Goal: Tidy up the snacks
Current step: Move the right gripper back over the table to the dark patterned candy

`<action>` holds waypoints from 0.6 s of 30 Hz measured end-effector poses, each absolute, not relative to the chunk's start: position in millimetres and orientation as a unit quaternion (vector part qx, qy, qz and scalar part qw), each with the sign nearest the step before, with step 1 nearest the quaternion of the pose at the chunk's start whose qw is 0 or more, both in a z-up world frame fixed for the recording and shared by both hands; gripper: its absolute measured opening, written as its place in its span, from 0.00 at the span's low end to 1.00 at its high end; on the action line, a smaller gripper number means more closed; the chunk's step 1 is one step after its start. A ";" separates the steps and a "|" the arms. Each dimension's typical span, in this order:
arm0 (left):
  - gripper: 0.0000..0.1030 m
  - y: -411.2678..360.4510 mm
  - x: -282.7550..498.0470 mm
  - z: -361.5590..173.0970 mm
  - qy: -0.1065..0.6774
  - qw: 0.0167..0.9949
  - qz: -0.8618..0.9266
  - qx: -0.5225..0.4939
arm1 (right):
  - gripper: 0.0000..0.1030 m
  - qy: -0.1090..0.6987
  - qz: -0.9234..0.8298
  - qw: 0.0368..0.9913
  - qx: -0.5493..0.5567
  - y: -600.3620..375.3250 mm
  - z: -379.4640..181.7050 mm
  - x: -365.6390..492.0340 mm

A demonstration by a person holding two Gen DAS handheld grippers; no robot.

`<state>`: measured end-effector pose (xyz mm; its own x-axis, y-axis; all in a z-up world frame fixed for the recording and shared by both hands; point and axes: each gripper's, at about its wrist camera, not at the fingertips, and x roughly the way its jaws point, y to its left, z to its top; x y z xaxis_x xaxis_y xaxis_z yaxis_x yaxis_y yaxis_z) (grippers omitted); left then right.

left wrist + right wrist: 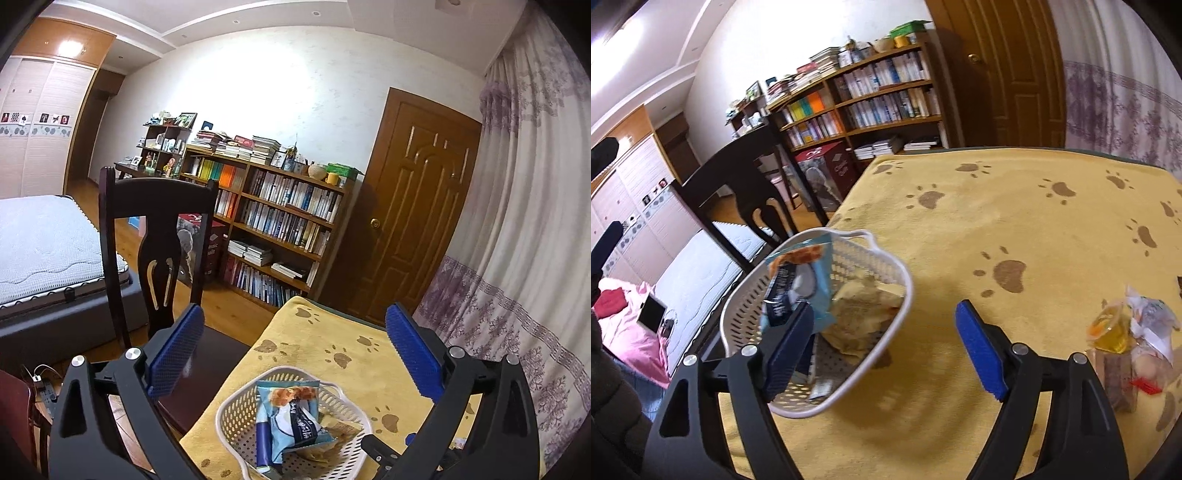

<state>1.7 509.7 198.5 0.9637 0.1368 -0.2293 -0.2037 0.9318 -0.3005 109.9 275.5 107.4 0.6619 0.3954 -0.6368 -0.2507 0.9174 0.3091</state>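
A white perforated basket (343, 408) (746, 306) stands on the yellow paw-print cloth near the table's left edge. Inside lie a light-blue snack packet (291, 417) (799, 277) and tan wrapped snacks (860, 314). My left gripper (295, 354) hangs open above and behind the basket, holding nothing. My right gripper (886, 343) is open too, its left finger over the basket's near side. At the right edge of the right wrist view lie loose snacks: a yellow jelly cup (1110, 328), a brown packet (1115, 380) and clear-wrapped sweets (1152, 332).
A dark wooden chair (155, 236) (738, 177) stands at the table's left side. Behind are a bed (44, 247), a bookshelf (280, 214) and a brown door (413, 206). A patterned curtain (524, 221) hangs at the right. The cloth (1015, 206) stretches far and right.
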 end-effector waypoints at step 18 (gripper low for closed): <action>0.97 446.0 11.2 195.0 0.116 0.988 0.031 -0.093 | 0.77 0.362 0.106 0.920 0.103 216.2 92.8 102.7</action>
<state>11.2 446.0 195.0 0.9710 0.0398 -0.2358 -0.0832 0.9807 -0.1772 102.7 216.2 92.8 0.7157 0.2689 -0.6446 -0.1199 0.9565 0.2659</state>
